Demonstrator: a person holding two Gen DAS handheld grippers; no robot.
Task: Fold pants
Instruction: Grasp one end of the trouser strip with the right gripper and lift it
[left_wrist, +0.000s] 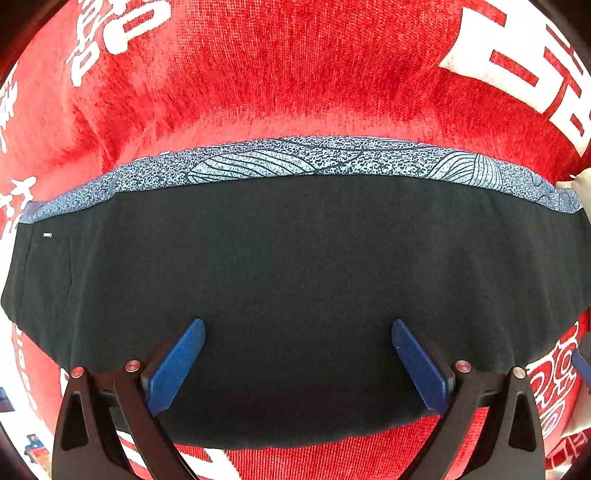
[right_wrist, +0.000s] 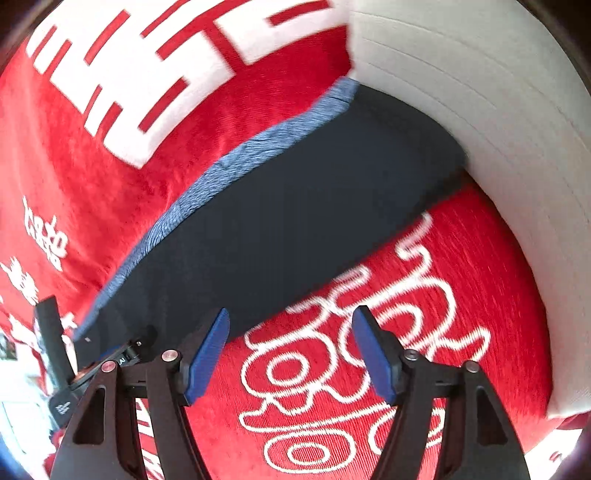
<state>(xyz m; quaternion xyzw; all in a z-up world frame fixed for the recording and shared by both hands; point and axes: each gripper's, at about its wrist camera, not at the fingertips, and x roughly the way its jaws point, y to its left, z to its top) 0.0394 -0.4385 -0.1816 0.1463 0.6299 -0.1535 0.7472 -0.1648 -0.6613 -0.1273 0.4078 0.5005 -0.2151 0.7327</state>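
Note:
The pants (left_wrist: 295, 266) are dark navy with a blue patterned band (left_wrist: 295, 158) along their far edge. They lie flat in a folded band on a red blanket with white characters (left_wrist: 280, 74). My left gripper (left_wrist: 298, 343) is open and empty, its blue pads over the near part of the pants. The right wrist view shows the pants (right_wrist: 295, 206) running diagonally, with the patterned band (right_wrist: 229, 173) on their left side. My right gripper (right_wrist: 290, 332) is open and empty, over the red blanket (right_wrist: 461, 258) just beside the pants' near edge. The left gripper's body (right_wrist: 85, 373) shows at lower left.
A pale ribbed cushion or mattress edge (right_wrist: 480, 110) borders the blanket at the right, touching the pants' far end. It also shows at the right edge of the left wrist view (left_wrist: 576, 184). Small items (left_wrist: 37, 450) lie beyond the blanket at lower left.

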